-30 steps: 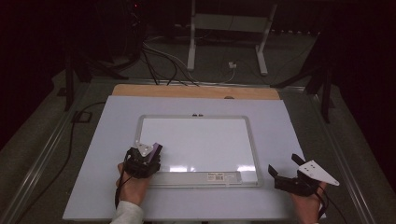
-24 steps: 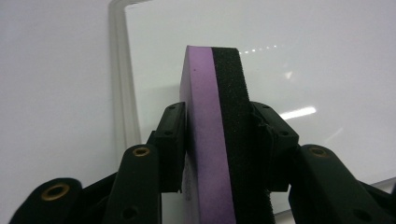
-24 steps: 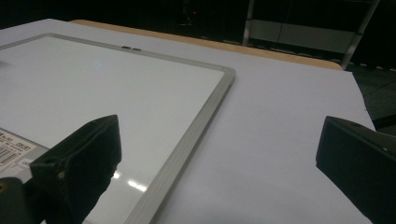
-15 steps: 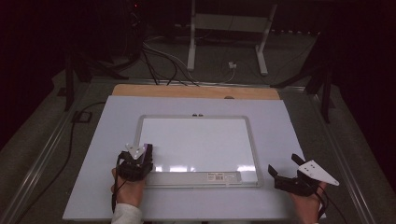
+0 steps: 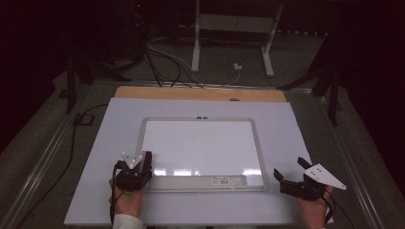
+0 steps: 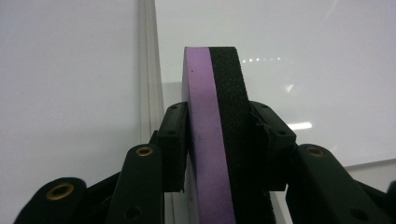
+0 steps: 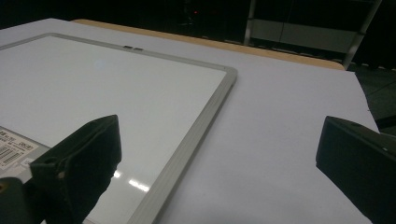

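A white-surfaced whiteboard [image 5: 200,143] with a grey frame lies flat in the middle of the table. My left gripper [image 5: 142,163] sits at the board's near left corner, shut on an eraser [image 5: 145,159] with a purple foam layer and a black felt layer. In the left gripper view the eraser [image 6: 201,84] stands on edge between the jaws of my left gripper [image 6: 219,109], over the board's left frame. My right gripper [image 5: 288,167] rests right of the board's near right corner, jaws wide apart with nothing in them. In the right gripper view my right gripper [image 7: 219,126] frames that board corner [image 7: 205,112].
A pale sheet [image 5: 296,129] covers the table, with a wooden strip [image 5: 200,93] along its far edge. A barcode label [image 5: 223,180] sits on the board's near frame. Cables [image 5: 162,57] and white stand legs [image 5: 196,43] lie on the floor beyond.
My left gripper has shifted left and a little nearer to the person with the eraser in it, from over the board's surface to its left frame. The right gripper has stayed still.
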Available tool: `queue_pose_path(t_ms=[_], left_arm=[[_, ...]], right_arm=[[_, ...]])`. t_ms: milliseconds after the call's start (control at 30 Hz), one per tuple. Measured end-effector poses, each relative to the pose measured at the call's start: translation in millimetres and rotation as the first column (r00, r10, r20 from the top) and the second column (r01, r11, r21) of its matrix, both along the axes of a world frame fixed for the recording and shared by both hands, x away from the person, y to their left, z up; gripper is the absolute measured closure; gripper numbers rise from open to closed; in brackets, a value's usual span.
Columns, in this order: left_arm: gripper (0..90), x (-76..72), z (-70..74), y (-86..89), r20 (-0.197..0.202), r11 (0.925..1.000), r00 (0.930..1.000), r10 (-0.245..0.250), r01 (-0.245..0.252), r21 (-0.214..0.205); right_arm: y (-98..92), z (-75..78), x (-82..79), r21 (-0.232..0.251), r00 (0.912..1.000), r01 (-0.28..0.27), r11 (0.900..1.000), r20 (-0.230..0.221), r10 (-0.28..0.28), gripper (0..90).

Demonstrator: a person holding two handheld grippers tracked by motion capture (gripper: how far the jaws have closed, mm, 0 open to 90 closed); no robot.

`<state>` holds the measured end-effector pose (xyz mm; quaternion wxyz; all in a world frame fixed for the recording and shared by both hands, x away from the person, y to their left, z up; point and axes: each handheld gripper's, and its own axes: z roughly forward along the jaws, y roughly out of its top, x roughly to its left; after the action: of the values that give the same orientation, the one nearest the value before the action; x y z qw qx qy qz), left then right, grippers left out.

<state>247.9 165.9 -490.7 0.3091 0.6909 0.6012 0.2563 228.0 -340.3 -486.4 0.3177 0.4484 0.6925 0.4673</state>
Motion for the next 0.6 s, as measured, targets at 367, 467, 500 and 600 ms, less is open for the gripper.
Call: queue_pose_path(t_ms=[367, 467, 500, 600], left_arm=[[56.4, 2.4, -2.3, 3.1, 0.014, 0.9999, 0.9998, 0.011, -0.011, 0.000], [42.5, 3.4, -0.4, 5.3, 0.045, 0.9994, 0.9990, -0.007, 0.009, -0.033], [38.8, 3.8, 1.6, 6.3, 0.062, 0.9988, 0.9979, -0.021, 0.024, -0.043], [27.7, 4.4, 9.7, 9.9, 0.116, 0.9967, 0.9917, -0.055, 0.062, -0.053]], right_arm=[[-0.4, 0.4, -0.4, 0.004, 1.0000, 0.001, 1.0000, 0.002, -0.001, 0.6], [-0.7, 0.4, -0.4, 0.005, 1.0000, 0.003, 1.0000, 0.002, -0.003, 0.6], [-0.8, 0.4, -0.4, 0.005, 1.0000, 0.004, 1.0000, 0.001, -0.004, 0.6], [-0.9, 0.5, -0.4, 0.005, 1.0000, 0.004, 1.0000, 0.002, -0.004, 0.6]])
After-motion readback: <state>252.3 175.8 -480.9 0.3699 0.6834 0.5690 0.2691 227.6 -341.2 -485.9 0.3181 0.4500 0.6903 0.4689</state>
